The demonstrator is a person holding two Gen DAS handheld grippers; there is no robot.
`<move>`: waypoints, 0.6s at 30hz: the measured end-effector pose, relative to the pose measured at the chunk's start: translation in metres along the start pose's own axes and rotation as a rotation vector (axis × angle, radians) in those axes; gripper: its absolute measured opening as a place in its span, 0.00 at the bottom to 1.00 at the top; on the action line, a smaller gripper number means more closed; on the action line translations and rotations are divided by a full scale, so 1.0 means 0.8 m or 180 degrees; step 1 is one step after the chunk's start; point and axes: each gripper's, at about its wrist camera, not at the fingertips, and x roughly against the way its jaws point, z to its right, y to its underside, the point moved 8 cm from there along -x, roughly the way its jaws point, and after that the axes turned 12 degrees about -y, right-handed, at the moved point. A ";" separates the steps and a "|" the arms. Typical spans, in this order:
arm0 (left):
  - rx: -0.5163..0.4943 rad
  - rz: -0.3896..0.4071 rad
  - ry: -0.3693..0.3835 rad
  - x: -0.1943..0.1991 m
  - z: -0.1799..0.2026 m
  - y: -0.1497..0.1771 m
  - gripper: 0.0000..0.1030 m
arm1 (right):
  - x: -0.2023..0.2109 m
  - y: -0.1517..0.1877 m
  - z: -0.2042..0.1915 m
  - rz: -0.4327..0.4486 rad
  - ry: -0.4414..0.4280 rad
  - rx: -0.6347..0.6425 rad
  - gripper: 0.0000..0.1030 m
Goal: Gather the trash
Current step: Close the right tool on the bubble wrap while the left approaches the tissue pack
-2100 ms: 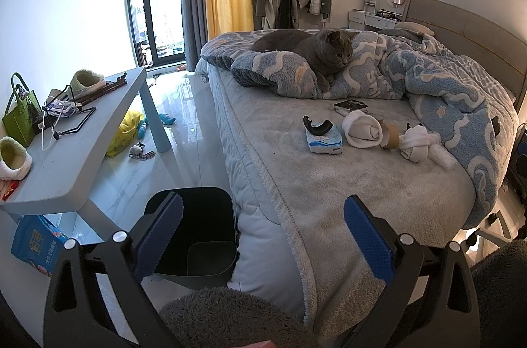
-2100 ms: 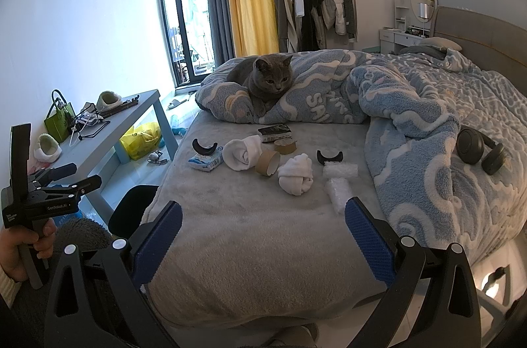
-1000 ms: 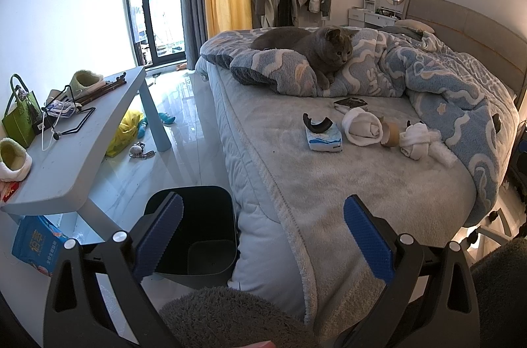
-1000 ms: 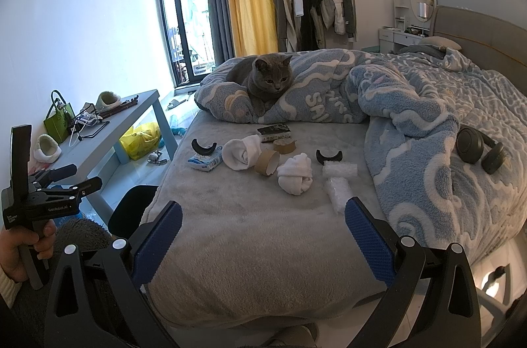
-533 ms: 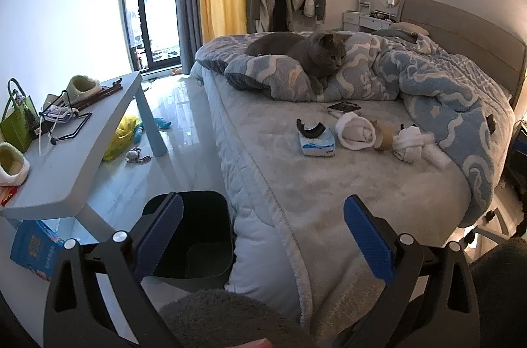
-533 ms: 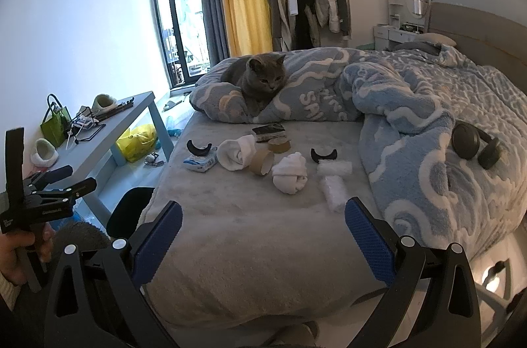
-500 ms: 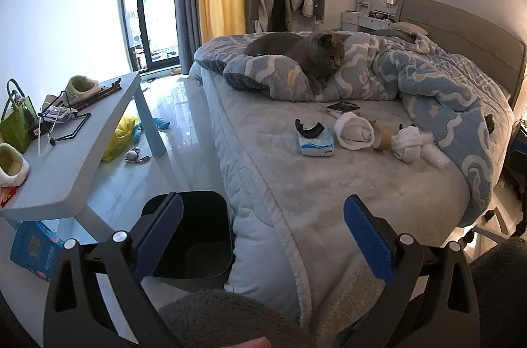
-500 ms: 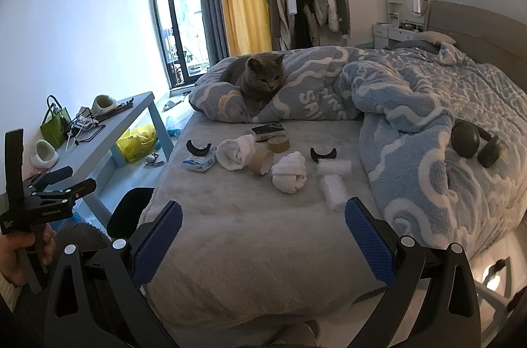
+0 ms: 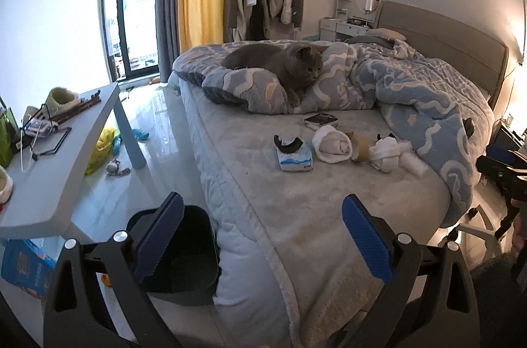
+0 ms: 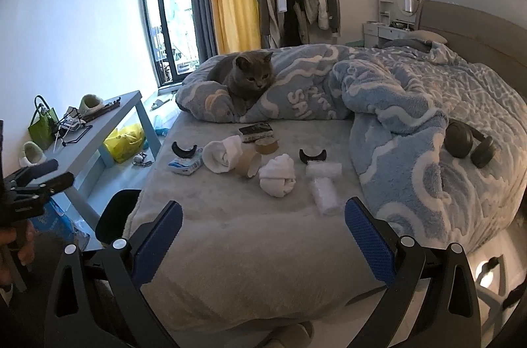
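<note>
Litter lies in a row on the grey bed cover [image 10: 230, 232]: a tissue pack [image 10: 185, 164] with a black curved piece [image 10: 183, 148] on it, white rolled socks [image 10: 221, 155], a cardboard tape roll [image 10: 247, 163], a knotted white cloth [image 10: 277, 177], a second black piece [image 10: 312, 155] and two white wads [image 10: 324, 183]. The same tissue pack [image 9: 293, 157] and socks [image 9: 332, 144] show in the left wrist view. A black bin [image 9: 179, 252] stands on the floor by the bed. My left gripper [image 9: 263, 242] and right gripper [image 10: 263, 239] both hang open and hold nothing, well short of the litter.
A grey cat [image 10: 246, 80] lies on the blue quilt [image 10: 395, 117]; headphones [image 10: 467, 144] rest on the quilt. A grey side table [image 9: 49, 170] with a green bag, slippers and cables stands left. A yellow bag [image 9: 100, 147] and toys lie on the floor.
Both grippers have risen and edged slightly toward the bed, still open. The cat has turned its head a little. Nothing on the bed has moved.
</note>
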 end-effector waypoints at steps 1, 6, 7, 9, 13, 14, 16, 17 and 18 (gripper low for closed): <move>-0.0025 0.0007 0.0013 -0.002 0.001 -0.001 0.93 | -0.005 0.001 0.004 -0.0022 0.0007 -0.0025 0.90; -0.0220 -0.0053 0.0129 -0.020 0.014 -0.003 0.83 | -0.035 0.004 0.022 -0.0160 0.0089 -0.0014 0.85; -0.0241 -0.0064 0.0147 -0.023 0.017 -0.003 0.82 | -0.040 0.005 0.024 -0.0183 0.0094 -0.0007 0.84; -0.0304 -0.0096 0.0204 -0.032 0.024 -0.003 0.75 | -0.052 0.005 0.031 -0.0219 0.0110 0.0013 0.82; -0.0425 -0.0175 0.0290 -0.054 0.035 -0.004 0.64 | -0.076 0.006 0.051 -0.0273 0.0141 0.0013 0.75; -0.0453 -0.0194 0.0301 -0.060 0.037 -0.003 0.58 | -0.084 0.008 0.058 -0.0299 0.0147 -0.0001 0.74; -0.0493 -0.0218 0.0326 -0.068 0.040 -0.003 0.51 | -0.095 0.012 0.067 -0.0338 0.0154 -0.0009 0.73; -0.0521 -0.0228 0.0347 -0.075 0.043 -0.003 0.48 | -0.102 0.015 0.073 -0.0369 0.0153 -0.0014 0.71; -0.0541 -0.0242 0.0366 -0.079 0.045 -0.003 0.44 | -0.106 0.017 0.077 -0.0393 0.0145 -0.0024 0.71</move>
